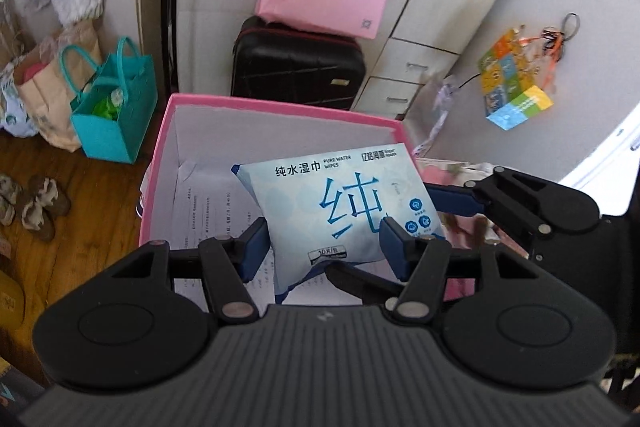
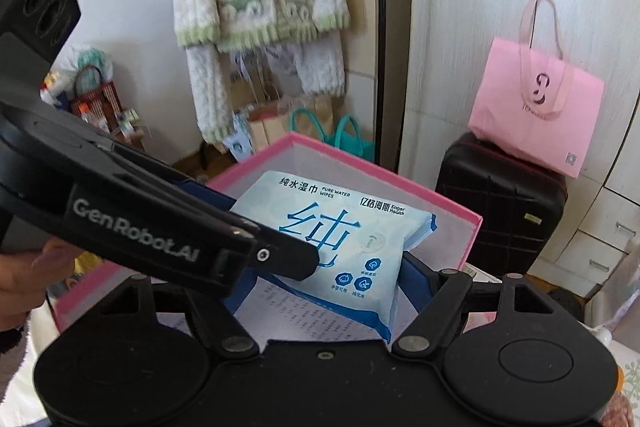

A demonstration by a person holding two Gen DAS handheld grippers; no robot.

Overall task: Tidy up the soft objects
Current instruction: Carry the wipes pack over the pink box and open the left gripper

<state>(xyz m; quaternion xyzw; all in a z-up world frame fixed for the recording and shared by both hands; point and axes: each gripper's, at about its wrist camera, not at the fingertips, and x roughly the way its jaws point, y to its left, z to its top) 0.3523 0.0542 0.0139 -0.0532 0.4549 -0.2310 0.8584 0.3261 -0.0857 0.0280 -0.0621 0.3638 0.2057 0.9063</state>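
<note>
Left wrist view shows your left gripper (image 1: 324, 243) and right gripper (image 2: 316, 279) both clamped on the wipes pack (image 1: 340, 211), held above the pink box (image 1: 160, 155). It looks soft and slick; grip its edges.

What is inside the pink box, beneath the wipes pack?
A printed paper sheet lines the pink box floor. The wipes pack, held above it by both tools, hides the middle of the floor.
</note>
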